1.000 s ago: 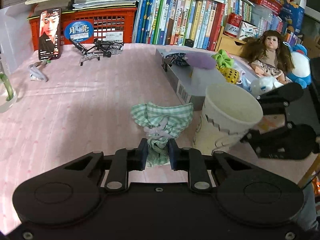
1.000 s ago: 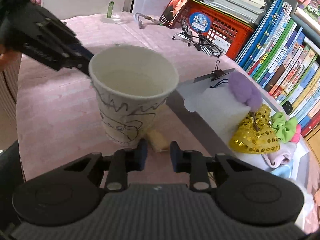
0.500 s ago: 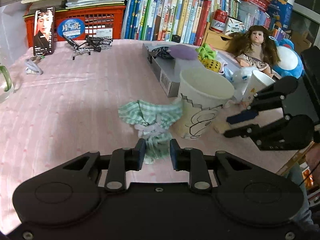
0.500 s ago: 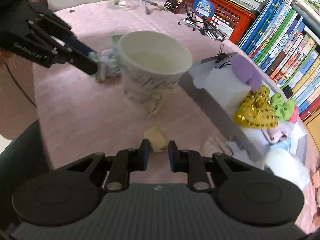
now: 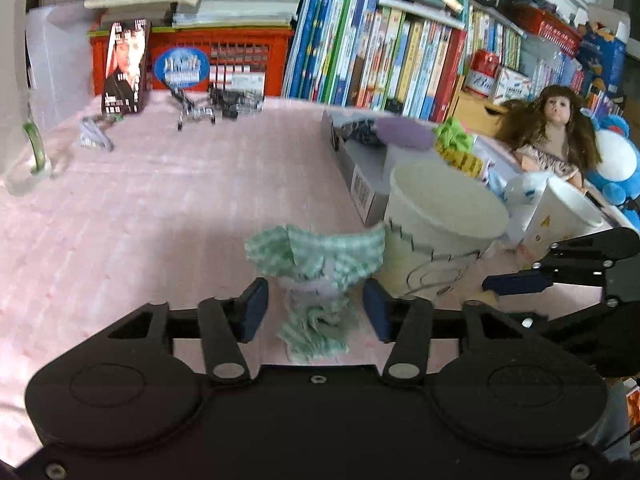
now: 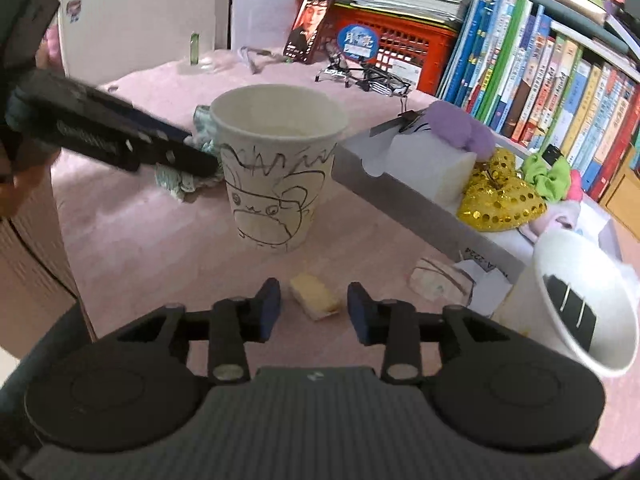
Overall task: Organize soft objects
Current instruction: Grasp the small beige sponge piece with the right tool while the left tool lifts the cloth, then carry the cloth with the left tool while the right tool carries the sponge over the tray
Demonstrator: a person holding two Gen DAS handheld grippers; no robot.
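both views are evenly and fairly brightly lit from above, with no hard glare. the pink tablecloth [image 5: 152,208] looks washed out at its left edge in the left wrist view. soft shadows fall on it beside the drawn-on paper cup [image 6: 276,168]. the left wrist view is smeared by motion blur: the green checked cloth [image 5: 320,256] in front of the cup and the bookshelf [image 5: 380,48] behind it lack sharp edges. fisheye bending curves the books, and the corners go black.
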